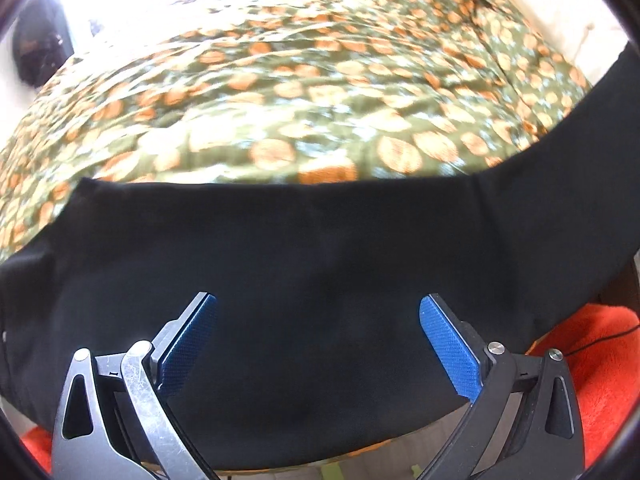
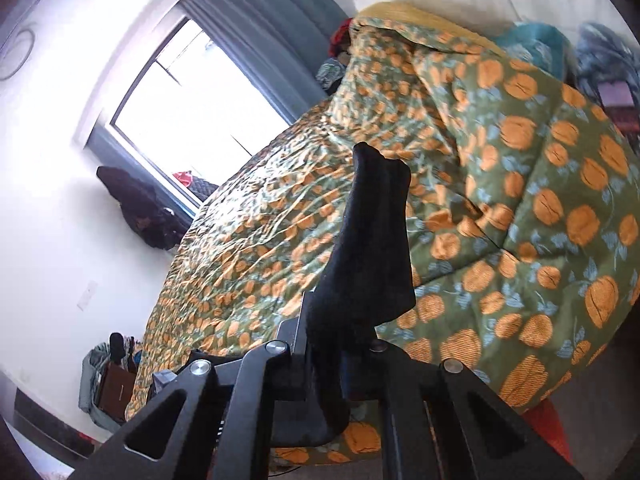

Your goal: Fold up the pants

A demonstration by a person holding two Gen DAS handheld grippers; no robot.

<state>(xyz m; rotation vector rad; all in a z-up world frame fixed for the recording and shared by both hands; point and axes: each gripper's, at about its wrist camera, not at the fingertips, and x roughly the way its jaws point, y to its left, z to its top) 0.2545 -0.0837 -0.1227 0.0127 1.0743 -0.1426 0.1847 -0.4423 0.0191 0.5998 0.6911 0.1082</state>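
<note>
The left claw (image 1: 318, 320) stands wide open, its two blue pads (image 1: 450, 346) far from each other and holding nothing between them. Directly in front of this claw, and also under it, lie the black pants (image 1: 320, 248), spread as a broad dark band that runs from the left side of the claw to far beyond its right side, where the band goes up and out of the view. Beyond the pants, further ahead of the left claw, there is the bed cover (image 1: 280, 92) in green with orange pumpkins. Behind and to the right of the claw a piece of orange fleece (image 1: 600, 360) shows. The right claw (image 2: 340, 344) is closed on a fold of the pants (image 2: 368, 240); the black cloth is pressed between its fingers and a bunch of it stands up ahead of the tips. Under this claw and in front of it the same pumpkin cover (image 2: 520, 220) lies on the bed. Far ahead and to the left of the right claw are a bright window (image 2: 188, 108) with a grey curtain (image 2: 272, 28) beside it, and a white wall (image 2: 44, 216).
</note>
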